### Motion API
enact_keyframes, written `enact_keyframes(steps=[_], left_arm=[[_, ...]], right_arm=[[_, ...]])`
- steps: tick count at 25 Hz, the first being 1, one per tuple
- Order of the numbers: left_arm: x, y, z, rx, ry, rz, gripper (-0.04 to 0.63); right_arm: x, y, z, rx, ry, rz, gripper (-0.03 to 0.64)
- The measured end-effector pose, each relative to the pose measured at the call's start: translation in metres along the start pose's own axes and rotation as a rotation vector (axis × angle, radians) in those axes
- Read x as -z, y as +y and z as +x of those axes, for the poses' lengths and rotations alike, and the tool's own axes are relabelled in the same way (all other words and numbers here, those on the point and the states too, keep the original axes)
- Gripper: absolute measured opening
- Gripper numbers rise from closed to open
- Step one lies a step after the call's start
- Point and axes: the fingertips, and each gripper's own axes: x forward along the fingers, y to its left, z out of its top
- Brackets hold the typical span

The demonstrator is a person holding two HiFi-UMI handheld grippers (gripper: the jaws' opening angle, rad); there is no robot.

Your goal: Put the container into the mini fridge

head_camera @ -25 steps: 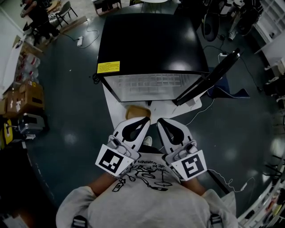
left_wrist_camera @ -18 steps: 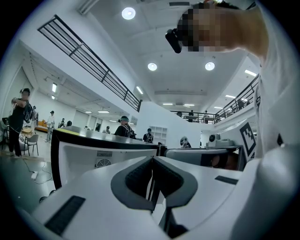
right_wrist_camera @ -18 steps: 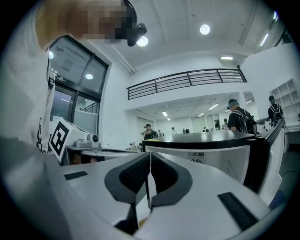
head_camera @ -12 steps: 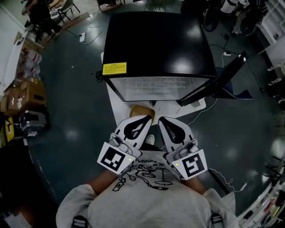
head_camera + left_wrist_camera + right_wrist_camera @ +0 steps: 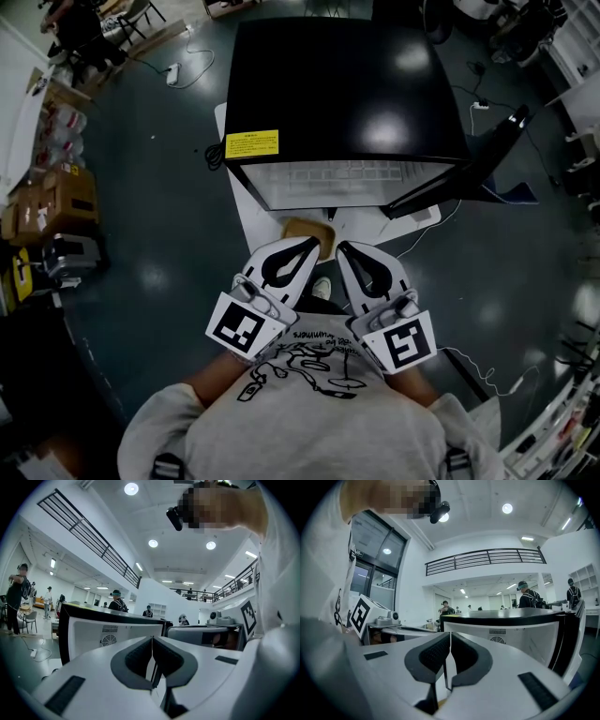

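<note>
Tan, shallow, square-cornered container [image 5: 305, 231] sits just before the open mini fridge [image 5: 342, 94], its near edge hidden under the left gripper [image 5: 314, 242] and right gripper [image 5: 339, 246], both clenched empty.

Your head camera looks steeply down past your chest: the mini fridge [image 5: 347, 84] fills 12 o'clock, the container [image 5: 302, 228] sits near centre, and the left gripper [image 5: 314, 242] and right gripper [image 5: 339, 247] lie close below it. Each gripper camera rides just behind its own jaws, facing level. Both share the fridge's open front, at 9 o'clock from the left and 3 from the right, and each catches the other's marker cube [image 5: 248, 616]
</note>
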Motion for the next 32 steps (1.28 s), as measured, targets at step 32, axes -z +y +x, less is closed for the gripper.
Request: enact_keyframes(steps=[32], left_arm=[[0.107, 0.047, -0.002, -0.037, 0.14, -0.021, 0.075]], right_arm=[[0.108, -0.021, 0.02, 0.049, 0.166, 0.058, 0.037]])
